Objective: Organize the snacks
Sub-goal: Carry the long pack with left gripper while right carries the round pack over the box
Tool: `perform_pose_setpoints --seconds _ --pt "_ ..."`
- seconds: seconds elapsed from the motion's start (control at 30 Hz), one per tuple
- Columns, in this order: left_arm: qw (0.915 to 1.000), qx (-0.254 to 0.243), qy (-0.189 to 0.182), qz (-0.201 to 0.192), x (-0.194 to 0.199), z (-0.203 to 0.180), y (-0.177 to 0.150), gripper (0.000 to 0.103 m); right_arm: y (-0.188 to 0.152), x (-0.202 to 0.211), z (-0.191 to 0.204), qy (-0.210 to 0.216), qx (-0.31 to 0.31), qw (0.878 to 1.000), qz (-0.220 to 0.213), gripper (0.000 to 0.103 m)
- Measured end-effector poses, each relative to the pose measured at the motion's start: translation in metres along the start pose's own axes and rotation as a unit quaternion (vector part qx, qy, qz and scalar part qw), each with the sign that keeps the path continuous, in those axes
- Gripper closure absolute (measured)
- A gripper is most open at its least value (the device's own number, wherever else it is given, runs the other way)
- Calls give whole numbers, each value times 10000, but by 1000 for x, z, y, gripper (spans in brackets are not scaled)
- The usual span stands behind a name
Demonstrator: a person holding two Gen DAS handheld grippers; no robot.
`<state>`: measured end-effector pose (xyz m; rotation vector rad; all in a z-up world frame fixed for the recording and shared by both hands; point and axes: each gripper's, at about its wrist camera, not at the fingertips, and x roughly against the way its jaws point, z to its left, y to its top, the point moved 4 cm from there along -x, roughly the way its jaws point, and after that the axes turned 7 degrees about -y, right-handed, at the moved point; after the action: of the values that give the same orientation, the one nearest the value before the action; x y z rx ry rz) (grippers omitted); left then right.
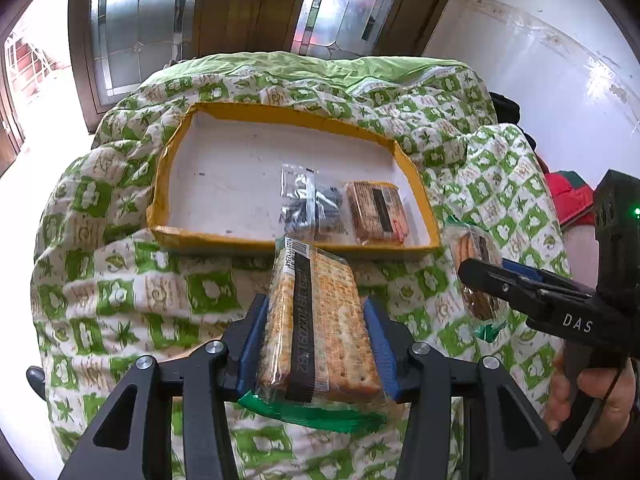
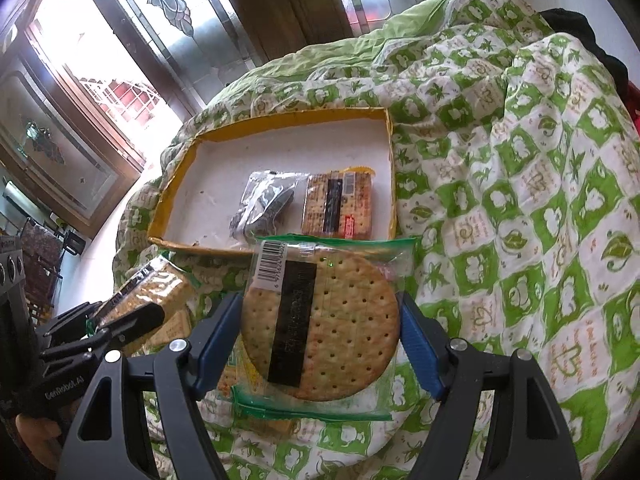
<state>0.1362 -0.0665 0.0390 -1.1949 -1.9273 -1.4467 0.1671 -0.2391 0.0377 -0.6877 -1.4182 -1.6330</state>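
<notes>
Snacks are mid-transfer: the left gripper (image 1: 318, 344) is clamped on a rectangular cracker pack (image 1: 320, 320), the right gripper (image 2: 320, 344) on a round cracker pack (image 2: 320, 324), both hovering near the yellow-rimmed box (image 1: 276, 114), which holds 2 packets. Next, I judge, each goes over the near rim and gets released. Only the right view shows another pack lying on the quilt (image 2: 520, 200) under the round one.
</notes>
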Motion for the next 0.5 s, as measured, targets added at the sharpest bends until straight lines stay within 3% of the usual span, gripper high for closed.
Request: perform_pose_setpoints --seconds 0.5 --pt "9999 51 -107 -57 -24 1 43 52 50 -13 4 -18 -7 10000 1 27"
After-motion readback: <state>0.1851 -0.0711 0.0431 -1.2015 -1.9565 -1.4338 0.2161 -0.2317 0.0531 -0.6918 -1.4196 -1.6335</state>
